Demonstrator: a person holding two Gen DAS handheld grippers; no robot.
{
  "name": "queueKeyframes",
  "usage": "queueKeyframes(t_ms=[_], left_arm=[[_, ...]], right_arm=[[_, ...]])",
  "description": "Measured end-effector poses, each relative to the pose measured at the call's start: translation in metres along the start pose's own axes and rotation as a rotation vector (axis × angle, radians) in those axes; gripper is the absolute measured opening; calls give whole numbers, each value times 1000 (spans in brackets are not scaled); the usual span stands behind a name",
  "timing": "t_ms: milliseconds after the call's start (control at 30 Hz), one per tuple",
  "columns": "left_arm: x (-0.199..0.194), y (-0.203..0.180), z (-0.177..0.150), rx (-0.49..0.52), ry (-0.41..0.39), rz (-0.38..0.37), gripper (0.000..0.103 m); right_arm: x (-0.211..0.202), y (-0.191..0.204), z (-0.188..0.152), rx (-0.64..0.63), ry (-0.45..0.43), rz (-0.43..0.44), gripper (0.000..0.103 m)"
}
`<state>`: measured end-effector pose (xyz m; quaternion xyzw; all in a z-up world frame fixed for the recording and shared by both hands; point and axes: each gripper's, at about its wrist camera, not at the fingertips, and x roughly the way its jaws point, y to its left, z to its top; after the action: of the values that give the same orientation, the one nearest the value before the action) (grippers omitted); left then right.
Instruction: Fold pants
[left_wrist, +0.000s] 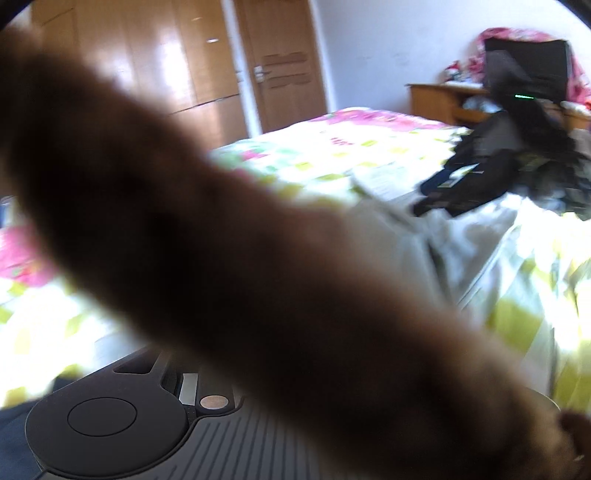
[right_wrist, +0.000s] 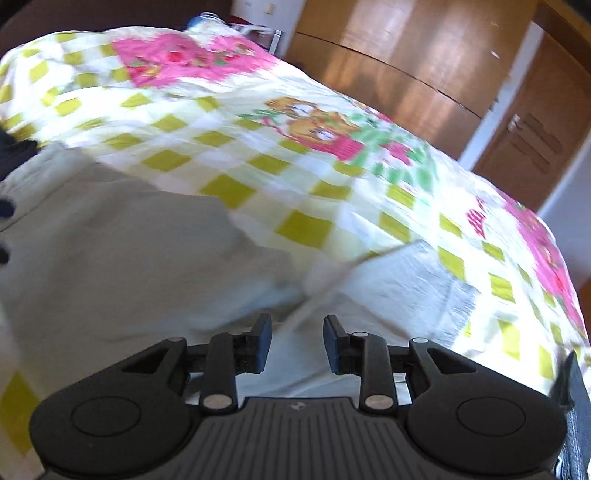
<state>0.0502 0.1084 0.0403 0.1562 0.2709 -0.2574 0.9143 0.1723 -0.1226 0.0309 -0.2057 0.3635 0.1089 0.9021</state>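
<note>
Pale beige pants (right_wrist: 129, 240) lie spread on the checked bedspread (right_wrist: 229, 122); in the left wrist view the same pants (left_wrist: 424, 236) show to the right. My right gripper (right_wrist: 297, 325) hovers over the pants' near edge, open, its blue pads (right_wrist: 263, 332) apart with only cloth beneath them. A blurred brown part of the person's arm or hand (left_wrist: 221, 240) lies across the left lens. It hides the left fingers; only the left gripper's black body (left_wrist: 110, 417) shows.
A dark heap of clothes (left_wrist: 491, 173) lies on the bed's far right, with a dark blurred shape bearing a green light (left_wrist: 524, 96) above it. A wooden wardrobe (right_wrist: 399, 70) and door (right_wrist: 532, 147) stand beyond the bed. A nightstand (left_wrist: 439, 99) is at the back.
</note>
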Motion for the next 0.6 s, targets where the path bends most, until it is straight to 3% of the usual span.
queueKeyframes(t_ms=[167, 300, 467, 600], left_arm=[[72, -41, 48, 33, -9, -182, 39], [119, -53, 72, -76, 27, -286, 40], [149, -76, 79, -77, 68, -242, 44], [157, -77, 78, -117, 113, -274, 44]], right_arm=[[73, -72, 46, 43, 179, 62, 47], [136, -131, 73, 215, 358, 115, 48], [178, -158, 79, 416, 443, 168, 50], [188, -159, 88, 433, 439, 156, 54]])
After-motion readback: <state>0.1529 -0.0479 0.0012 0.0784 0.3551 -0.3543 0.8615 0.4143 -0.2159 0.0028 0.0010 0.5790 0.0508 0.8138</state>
